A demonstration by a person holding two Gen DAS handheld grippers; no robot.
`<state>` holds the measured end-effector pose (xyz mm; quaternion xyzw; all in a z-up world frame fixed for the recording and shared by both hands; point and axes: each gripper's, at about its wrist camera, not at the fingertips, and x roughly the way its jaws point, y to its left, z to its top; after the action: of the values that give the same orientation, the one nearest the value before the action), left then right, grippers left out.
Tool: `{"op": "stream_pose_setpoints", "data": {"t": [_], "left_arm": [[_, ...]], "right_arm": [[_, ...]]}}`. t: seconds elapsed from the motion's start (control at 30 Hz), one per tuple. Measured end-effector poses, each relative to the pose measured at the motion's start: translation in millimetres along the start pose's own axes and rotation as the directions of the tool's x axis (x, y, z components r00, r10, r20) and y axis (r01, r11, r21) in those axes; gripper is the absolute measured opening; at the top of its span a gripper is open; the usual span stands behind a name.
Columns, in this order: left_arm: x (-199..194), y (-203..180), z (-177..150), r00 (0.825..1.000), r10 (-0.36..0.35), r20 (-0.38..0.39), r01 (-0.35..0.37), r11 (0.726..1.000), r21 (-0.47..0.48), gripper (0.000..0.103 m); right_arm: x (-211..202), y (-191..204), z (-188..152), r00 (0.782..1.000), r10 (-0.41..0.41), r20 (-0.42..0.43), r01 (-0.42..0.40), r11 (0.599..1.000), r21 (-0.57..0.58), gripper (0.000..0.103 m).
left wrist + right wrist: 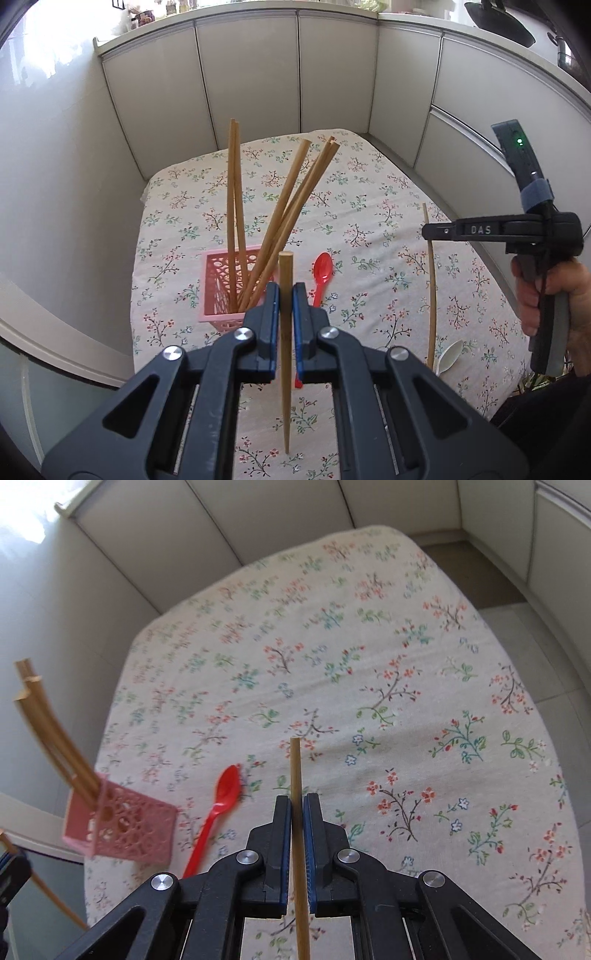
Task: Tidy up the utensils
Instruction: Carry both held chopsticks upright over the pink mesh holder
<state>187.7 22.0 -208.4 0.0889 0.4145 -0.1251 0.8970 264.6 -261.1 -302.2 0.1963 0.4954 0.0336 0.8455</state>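
A pink lattice holder (229, 291) stands on the floral tablecloth with several wooden chopsticks (280, 210) leaning in it. My left gripper (285, 295) is shut on one chopstick (285, 354), held upright just right of the holder. A red spoon (320, 277) lies beyond it on the cloth. My right gripper (297, 805) is shut on another chopstick (297, 834); in the left wrist view that chopstick (430, 288) hangs from the right gripper (428, 232) above the table's right side. The holder (122, 823) and the red spoon (218, 808) show to the left in the right wrist view.
A white spoon (448, 356) lies on the cloth near the right front edge. The floral cloth (369, 206) covers the table, which sits in a corner of grey cabinet fronts (251, 74). The floor (517, 602) shows beyond the table's right side.
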Motion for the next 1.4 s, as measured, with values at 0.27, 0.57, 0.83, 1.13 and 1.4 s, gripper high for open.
{"op": "stream_pose_setpoints", "data": {"t": [0.27, 0.57, 0.83, 1.13, 1.4], "left_arm": [[-11.4, -2.2, -2.4, 1.000, 0.005, 0.024, -0.005, 1.000, 0.006, 0.008], [-32.7, -4.0, -0.6, 0.997, 0.012, 0.078, -0.014, 1.000, 0.015, 0.008], [-61.1, -0.4, 8.4, 0.987, 0.001, 0.162, -0.001, 1.000, -0.001, 0.008], [-103.4, 14.2, 31.6, 0.952, 0.015, 0.307, 0.003, 0.998, -0.058, 0.008], [-119.6, 31.6, 48.9, 0.910, 0.052, 0.411, 0.003, 0.991, -0.131, 0.008]], "right_arm": [[-47.9, 13.4, -14.9, 0.997, 0.044, 0.071, -0.040, 0.997, -0.066, 0.006], [-91.6, 37.0, -31.7, 0.990, 0.060, 0.129, -0.039, 0.987, -0.154, 0.006], [-124.1, 57.6, -33.0, 0.975, 0.090, 0.203, -0.048, 0.977, -0.206, 0.006], [-165.0, 87.5, -28.9, 0.946, 0.159, 0.283, -0.082, 0.960, -0.266, 0.006], [-180.2, 107.9, -21.5, 0.921, 0.220, 0.322, -0.128, 0.950, -0.285, 0.006]]}}
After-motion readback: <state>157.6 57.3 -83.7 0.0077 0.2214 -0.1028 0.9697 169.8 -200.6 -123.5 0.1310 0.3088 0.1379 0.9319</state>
